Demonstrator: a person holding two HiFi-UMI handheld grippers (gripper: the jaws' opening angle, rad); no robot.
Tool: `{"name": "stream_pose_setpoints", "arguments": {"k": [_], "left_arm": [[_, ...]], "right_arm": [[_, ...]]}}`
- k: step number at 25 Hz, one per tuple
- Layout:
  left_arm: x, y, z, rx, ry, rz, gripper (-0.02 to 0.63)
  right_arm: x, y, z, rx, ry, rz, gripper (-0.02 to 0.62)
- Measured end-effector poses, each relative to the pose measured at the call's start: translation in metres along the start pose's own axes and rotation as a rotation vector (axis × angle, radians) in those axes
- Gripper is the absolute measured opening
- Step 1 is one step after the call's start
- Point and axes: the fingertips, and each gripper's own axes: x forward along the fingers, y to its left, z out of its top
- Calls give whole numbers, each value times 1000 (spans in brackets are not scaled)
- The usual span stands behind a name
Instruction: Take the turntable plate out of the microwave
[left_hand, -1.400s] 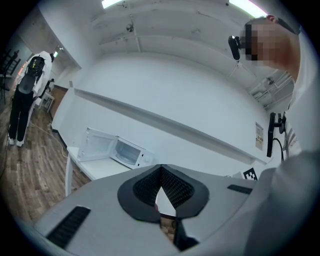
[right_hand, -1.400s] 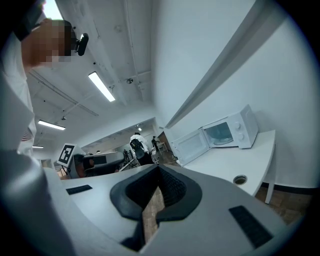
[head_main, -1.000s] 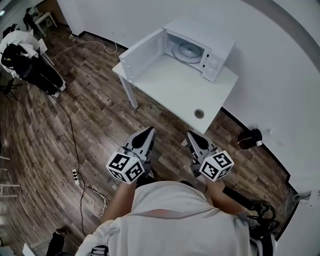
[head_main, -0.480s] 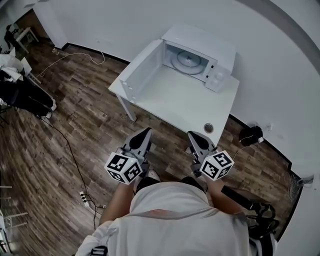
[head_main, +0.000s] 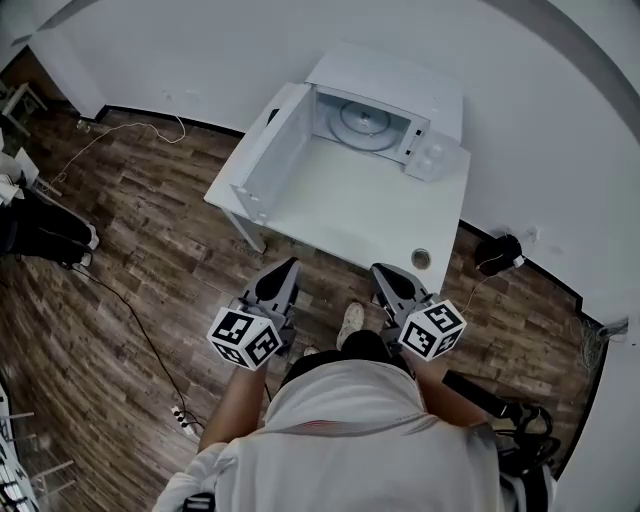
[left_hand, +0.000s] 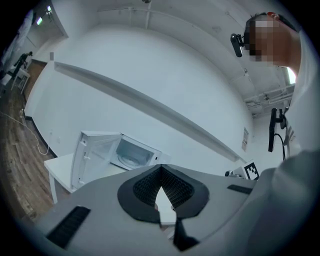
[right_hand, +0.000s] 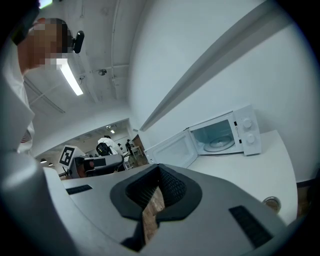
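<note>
The turntable plate (head_main: 362, 120) lies flat inside the open microwave (head_main: 430, 95), well ahead of both grippers and a touch right of the midline; it's round, so there's no long axis to line up. The door (head_main: 268, 160) swings out ahead of the left gripper (head_main: 288, 268), so we judge the right gripper (head_main: 384, 272) has the straighter run in across the desk (head_main: 350, 215). Both grippers have their jaws pressed together with nothing between them; both sit near the desk's near edge. Against a second ago, we've closed in; the strip of wooden floor (head_main: 150, 250) between left gripper and desk has narrowed, and the microwave's mouth faces us more squarely.
</note>
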Motion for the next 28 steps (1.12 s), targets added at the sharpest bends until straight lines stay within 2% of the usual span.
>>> {"name": "stream_pose_setpoints", "arguments": {"k": [10,15,22,28], "left_arm": [[56,17,11,23,28,-43,11],[97,26,16,25,32,-44,11],[164,44,23,27,52,-16,11],[226,52,31,45,95,33,11]], "right_arm": [[38,-38,25,17,-43,-4,3],[58,-73,40,30,-54,-2,3],[93,-133,62,55,-48,15,3],[122,-178,87,5,-26,54,3]]}}
